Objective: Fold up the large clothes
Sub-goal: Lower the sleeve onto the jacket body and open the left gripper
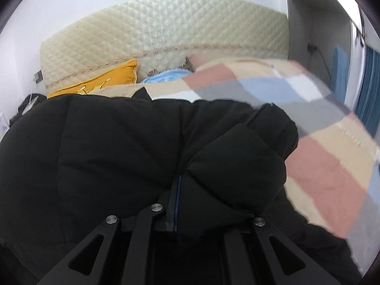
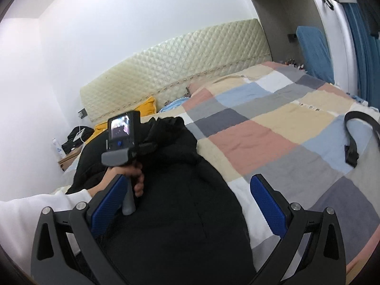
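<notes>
**A:** Left wrist view first. Where's your L gripper [image 1: 174, 216] vs the jacket [image 1: 123, 156]?

**B:** Buried in it. You're clamped on the jacket's front edge, w/ the blue-lined zipper strip [image 1: 177, 201] running straight out between the fingers. Fabric is black, puffy, quilted in soft channels, matte, and bulges up over the linkage. A padded fold sits just right of the zipper. It lies on the patchwork bedspread [image 1: 308, 156], quilted headboard [image 1: 166, 28] and yellow pillow [image 1: 106, 80] beyond.

**A:** Right wrist view?

**B:** Your R gripper [image 2: 187, 204] is spread wide, nothing in it, blue textured pads [image 2: 268, 206] hovering just over the near end of the jacket [image 2: 178, 213]. The jacket's long axis runs away from you, up-left toward the headboard. Your left hand [image 2: 133, 175] holds the other tool farther along it.

**A:** So which is nearer the loose part?

**B:** I'd judge R: the near hem is right below it. Thick and springy, so prob needs a deep bite. Black strap [image 2: 356, 137] lies well apart, on the right.
</notes>
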### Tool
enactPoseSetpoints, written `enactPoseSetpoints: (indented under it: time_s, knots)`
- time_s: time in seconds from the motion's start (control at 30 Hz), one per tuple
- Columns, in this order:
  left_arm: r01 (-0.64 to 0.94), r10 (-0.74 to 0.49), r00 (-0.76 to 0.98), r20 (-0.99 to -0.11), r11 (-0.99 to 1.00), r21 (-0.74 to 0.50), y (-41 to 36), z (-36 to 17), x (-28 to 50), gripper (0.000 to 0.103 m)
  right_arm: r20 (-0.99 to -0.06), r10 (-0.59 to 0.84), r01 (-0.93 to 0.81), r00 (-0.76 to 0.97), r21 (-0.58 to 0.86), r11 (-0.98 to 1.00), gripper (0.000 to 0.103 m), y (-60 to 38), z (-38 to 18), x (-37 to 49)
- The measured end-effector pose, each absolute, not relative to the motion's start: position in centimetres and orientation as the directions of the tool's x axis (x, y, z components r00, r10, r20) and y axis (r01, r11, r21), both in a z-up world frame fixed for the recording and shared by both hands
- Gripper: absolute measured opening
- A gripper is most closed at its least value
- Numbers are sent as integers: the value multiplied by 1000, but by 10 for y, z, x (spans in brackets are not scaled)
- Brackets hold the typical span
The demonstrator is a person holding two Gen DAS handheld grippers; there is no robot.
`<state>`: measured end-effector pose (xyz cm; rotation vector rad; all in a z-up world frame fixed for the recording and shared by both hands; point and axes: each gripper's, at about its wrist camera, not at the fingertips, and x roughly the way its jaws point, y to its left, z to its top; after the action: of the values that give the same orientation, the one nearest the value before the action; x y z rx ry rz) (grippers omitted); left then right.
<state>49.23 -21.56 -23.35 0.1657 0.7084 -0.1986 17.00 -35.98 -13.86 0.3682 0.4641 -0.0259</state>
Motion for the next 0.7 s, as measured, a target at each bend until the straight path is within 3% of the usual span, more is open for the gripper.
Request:
enactPoseSetpoints:
  time_s: [0.07, 0.27, 0.37, 0.53, 0.7]
  knots:
    - [231, -78, 739, -669, 962, 143, -224, -234, 494, 6, -446, 75, 101, 892, 358, 928, 103, -361, -141, 172]
    - [220, -62, 723, -688, 965, 144, -218, -216, 487, 8, -457, 68, 107, 887, 347, 932, 103, -359, -143, 174]
    - [182, 42, 728, -684, 950, 252, -223, -209, 477, 20, -448, 61, 95, 892, 316, 944, 103, -353, -141, 172]
    - [166, 66, 734, -676, 948, 272, -217, -189, 448, 64, -434, 43, 83, 900, 268, 960, 103, -347, -136, 170]
    - [186, -5, 740, -673, 963, 196, -193, -158, 412, 66, -420, 32, 86, 907, 260, 962, 103, -345, -131, 164]
